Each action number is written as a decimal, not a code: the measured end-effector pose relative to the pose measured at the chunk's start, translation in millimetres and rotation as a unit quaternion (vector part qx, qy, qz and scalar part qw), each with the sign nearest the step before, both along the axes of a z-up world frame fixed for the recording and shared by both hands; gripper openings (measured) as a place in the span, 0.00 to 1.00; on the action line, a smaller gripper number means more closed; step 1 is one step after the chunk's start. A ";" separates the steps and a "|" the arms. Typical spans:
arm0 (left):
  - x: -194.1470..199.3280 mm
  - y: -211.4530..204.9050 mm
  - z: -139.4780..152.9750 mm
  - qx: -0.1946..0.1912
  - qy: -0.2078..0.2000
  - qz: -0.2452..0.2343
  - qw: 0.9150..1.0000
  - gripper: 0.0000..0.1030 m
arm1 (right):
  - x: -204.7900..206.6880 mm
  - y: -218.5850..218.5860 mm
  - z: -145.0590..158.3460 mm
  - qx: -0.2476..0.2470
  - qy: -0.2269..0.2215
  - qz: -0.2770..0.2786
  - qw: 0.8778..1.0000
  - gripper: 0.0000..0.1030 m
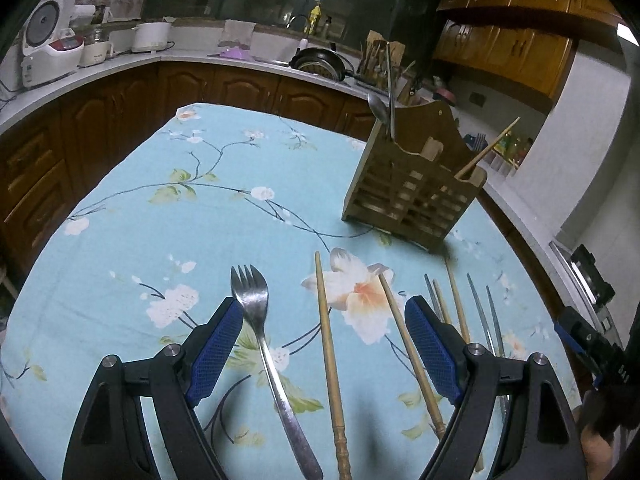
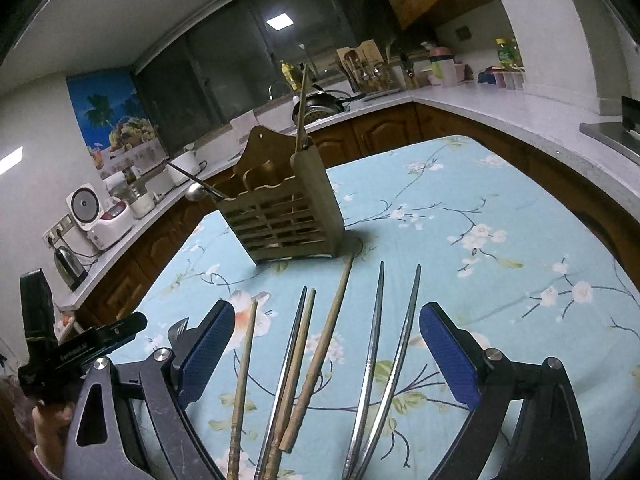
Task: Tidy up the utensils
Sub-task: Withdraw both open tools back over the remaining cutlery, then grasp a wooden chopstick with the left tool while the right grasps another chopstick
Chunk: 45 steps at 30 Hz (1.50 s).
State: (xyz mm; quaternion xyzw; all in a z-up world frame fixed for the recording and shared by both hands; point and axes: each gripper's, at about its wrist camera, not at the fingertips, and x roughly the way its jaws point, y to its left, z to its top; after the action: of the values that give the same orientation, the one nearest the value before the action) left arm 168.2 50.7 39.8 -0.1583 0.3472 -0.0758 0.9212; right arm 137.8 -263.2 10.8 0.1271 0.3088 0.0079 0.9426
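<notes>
Your left gripper (image 1: pixel 324 320) is spread wide, nothing in it, hovering over the floral cloth (image 1: pixel 160 208). Betw its blue pads lie the fork (image 1: pixel 260 344) and two wooden sticks (image 1: pixel 329 360), all flat. Fork's long axis runs roughly 6 to 12 o'clock in the left view, tines at 12, handle back toward you; its head sits just beside the left pad (image 1: pixel 216 352), can't tell if touching. Sticks run nearly parallel to it, tips pointing to 12.

Your right gripper (image 2: pixel 326 332) is also wide open and empty. Betw its pads: wooden and metal chopsticks (image 2: pixel 296 364) and a metal pair (image 2: pixel 390 360), long axes 6 to 12, tips fanned toward the holder (image 2: pixel 280 216).

Holder stands upright on the cloth at 1 o'clock in the left view, w/ a spoon (image 1: pixel 378 110) handle-down in its left slot and one stick (image 1: pixel 486 148) leaning out toward 2 o'clock.
</notes>
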 end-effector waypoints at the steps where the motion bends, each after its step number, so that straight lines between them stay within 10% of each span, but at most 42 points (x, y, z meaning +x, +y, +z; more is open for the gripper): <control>1: 1.1 0.2 -0.5 0.000 0.002 -0.001 1.000 0.81 | 1.4 0.2 -0.8 -0.002 0.001 0.000 1.000 0.91; 19: 63.0 -18.2 -11.8 0.035 0.055 -0.035 0.997 0.66 | 68.5 21.3 -27.7 -0.015 0.088 0.053 0.995 0.29; 32: 120.6 -39.0 -46.9 0.069 0.121 -0.070 0.988 0.31 | 122.3 46.9 -72.3 -0.069 0.186 0.083 0.977 0.11; 45: 135.3 -52.5 -53.2 0.108 0.110 -0.075 0.985 0.06 | 127.4 42.8 -69.5 -0.073 0.185 0.090 0.976 0.10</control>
State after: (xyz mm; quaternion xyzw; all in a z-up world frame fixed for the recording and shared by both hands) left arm 303.5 -1.8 -13.3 -0.0387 0.4634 -0.0888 0.8809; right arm 265.2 -220.4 -58.7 0.0292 0.4877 0.0467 0.8713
